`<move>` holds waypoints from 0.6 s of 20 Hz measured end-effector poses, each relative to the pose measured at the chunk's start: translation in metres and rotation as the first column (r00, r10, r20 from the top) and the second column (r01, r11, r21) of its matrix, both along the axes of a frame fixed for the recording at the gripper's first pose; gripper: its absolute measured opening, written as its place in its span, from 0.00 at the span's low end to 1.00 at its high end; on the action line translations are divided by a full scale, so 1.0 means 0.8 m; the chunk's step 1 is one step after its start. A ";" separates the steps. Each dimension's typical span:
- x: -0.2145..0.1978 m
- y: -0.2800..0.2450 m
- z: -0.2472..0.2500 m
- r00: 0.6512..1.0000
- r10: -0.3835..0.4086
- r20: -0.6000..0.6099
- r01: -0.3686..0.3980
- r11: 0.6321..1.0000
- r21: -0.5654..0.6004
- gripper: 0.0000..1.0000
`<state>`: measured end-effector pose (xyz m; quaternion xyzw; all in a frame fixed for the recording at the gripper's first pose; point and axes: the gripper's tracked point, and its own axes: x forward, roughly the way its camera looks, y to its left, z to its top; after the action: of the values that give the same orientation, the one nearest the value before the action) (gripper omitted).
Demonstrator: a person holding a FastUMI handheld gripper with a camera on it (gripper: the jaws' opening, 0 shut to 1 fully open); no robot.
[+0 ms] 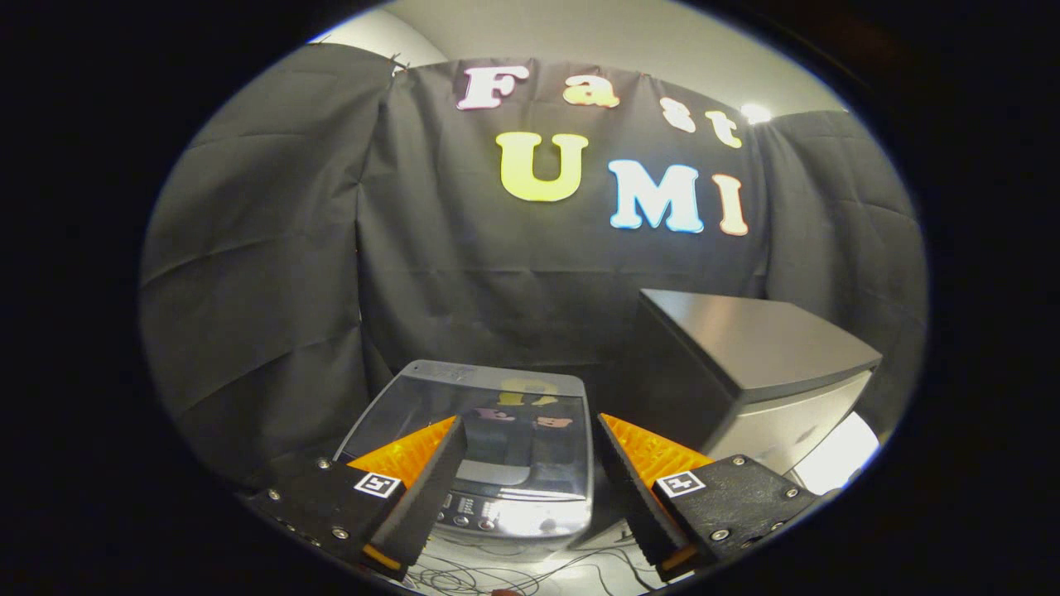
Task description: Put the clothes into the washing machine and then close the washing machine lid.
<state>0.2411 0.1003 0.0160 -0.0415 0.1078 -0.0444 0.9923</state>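
Observation:
A small grey top-loading washing machine (489,447) stands ahead of and below my fingers, against the black cloth wall. Its dark glossy lid (513,414) lies flat and down over the tub, and a control panel (513,515) with small buttons runs along its near edge. My gripper (528,424) hovers above the machine's front, open, with nothing between the fingers. The left finger (426,480) and the right finger (638,476) frame the lid. I see no clothes.
A taller grey box-shaped appliance (762,372) stands right of the washing machine, close beside it. Thin cables (513,575) lie on the pale floor in front of the machine. Black cloth closes the booth at the back and on both sides.

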 end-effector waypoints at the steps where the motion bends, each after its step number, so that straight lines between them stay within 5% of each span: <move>1: -0.024 -0.008 0.008 1.000 0.017 0.017 -0.017 1.000 -0.002 0.96; 12: -0.269 -0.112 0.040 0.988 0.105 0.111 -0.105 0.994 -0.012 0.96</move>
<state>0.0260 0.0105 0.0481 -0.0477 0.0496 0.0053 0.9976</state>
